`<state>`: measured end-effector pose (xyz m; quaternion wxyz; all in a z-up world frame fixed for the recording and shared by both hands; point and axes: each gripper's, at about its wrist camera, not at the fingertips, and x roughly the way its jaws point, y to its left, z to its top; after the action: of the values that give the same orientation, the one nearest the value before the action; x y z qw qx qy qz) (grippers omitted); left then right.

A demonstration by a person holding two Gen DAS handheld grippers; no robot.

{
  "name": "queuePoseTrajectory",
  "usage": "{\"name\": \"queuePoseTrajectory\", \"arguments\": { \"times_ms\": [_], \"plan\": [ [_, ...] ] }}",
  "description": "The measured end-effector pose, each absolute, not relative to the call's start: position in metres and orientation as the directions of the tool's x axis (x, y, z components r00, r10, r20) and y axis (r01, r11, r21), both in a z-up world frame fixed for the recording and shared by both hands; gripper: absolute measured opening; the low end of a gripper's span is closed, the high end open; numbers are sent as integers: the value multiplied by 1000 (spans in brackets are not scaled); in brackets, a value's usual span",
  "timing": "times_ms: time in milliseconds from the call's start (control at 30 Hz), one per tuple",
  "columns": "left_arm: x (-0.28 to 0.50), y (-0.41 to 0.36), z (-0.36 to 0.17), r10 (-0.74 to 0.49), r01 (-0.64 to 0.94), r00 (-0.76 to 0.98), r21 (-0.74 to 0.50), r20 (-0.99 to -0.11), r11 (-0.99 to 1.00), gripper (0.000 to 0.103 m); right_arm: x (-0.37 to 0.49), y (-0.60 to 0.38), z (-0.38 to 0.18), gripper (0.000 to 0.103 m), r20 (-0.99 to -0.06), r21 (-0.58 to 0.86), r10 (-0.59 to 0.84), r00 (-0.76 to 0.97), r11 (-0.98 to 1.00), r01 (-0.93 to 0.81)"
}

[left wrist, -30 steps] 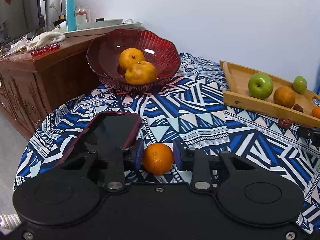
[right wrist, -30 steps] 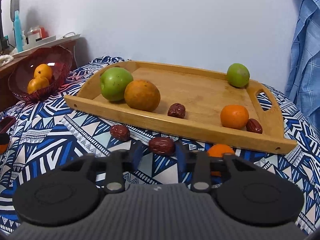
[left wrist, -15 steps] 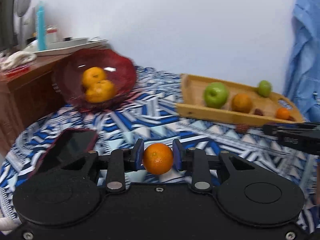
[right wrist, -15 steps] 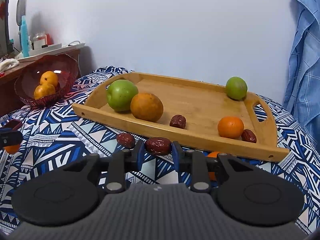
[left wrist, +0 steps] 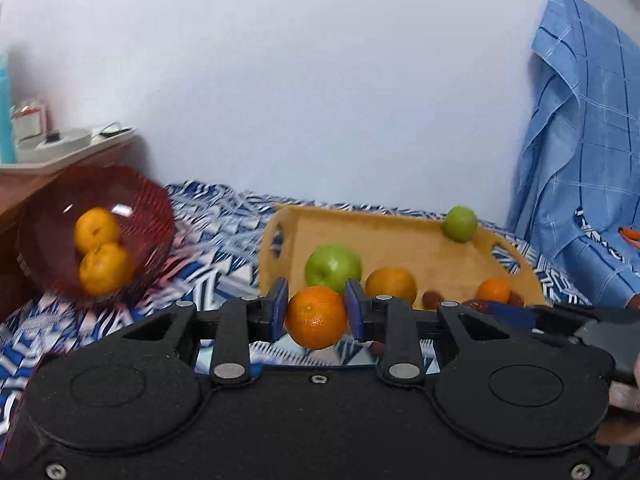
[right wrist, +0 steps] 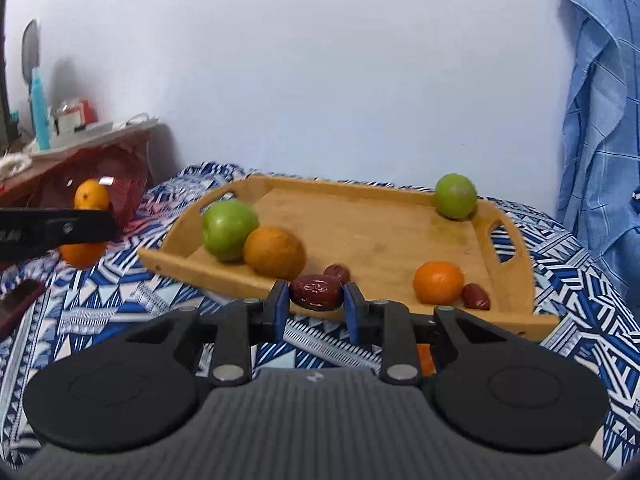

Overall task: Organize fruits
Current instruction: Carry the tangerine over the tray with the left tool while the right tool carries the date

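Closest to each camera, both tongs are loaded and lifted off the cloth. The left gripper [left wrist: 316, 314] pinches a small round orange mandarin [left wrist: 316, 317] between its blue pads, gripped at the fruit's widest part. The right gripper [right wrist: 315, 307] pinches a wrinkled dark red dried date [right wrist: 316, 291] end to end. Beneath both lies a blue and white geometric tablecloth [right wrist: 120, 300]. Just beyond the right tongs sits a shallow wooden tray with cut-out handles [right wrist: 516, 280], holding a large green apple [right wrist: 229, 230] touching a dull orange fruit [right wrist: 274, 253], another mandarin, two more dates and a smaller green fruit [right wrist: 455, 196] at the far right corner. Beyond and to the left of the left tongs stands a ribbed dark red glass bowl [left wrist: 152, 208] with two mandarins inside, set against a wooden cabinet. A blue checked cloth hangs far right. Risks, as a judgement: the mandarin is round and smooth, so a loosened squeeze or quick swing could let it roll out and off the table; the date is held by a thin margin and could twist free; the two tongs are near each other and could collide.
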<state>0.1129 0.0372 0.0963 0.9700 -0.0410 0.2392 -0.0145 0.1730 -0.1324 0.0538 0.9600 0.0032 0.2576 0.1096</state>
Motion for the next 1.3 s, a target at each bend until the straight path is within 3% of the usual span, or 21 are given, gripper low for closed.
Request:
{"name": "queuePoseTrajectory", "arguments": {
  "times_ms": [267,667,1300],
  "plan": [
    [181,17,105,-62,20,865,-88,-497,996,29,210,-167,77,35,-484,93,170,859,985,-143],
    [284,-7,82,12,-24,803,-12,-596,1000,29,292,-220,56,35,-626,197,112,772,980,18],
    [346,-26,41,52,-17,689,55,-723,998,29,343,-216,30,35,-740,195,128,660,980,29]
  ]
}}
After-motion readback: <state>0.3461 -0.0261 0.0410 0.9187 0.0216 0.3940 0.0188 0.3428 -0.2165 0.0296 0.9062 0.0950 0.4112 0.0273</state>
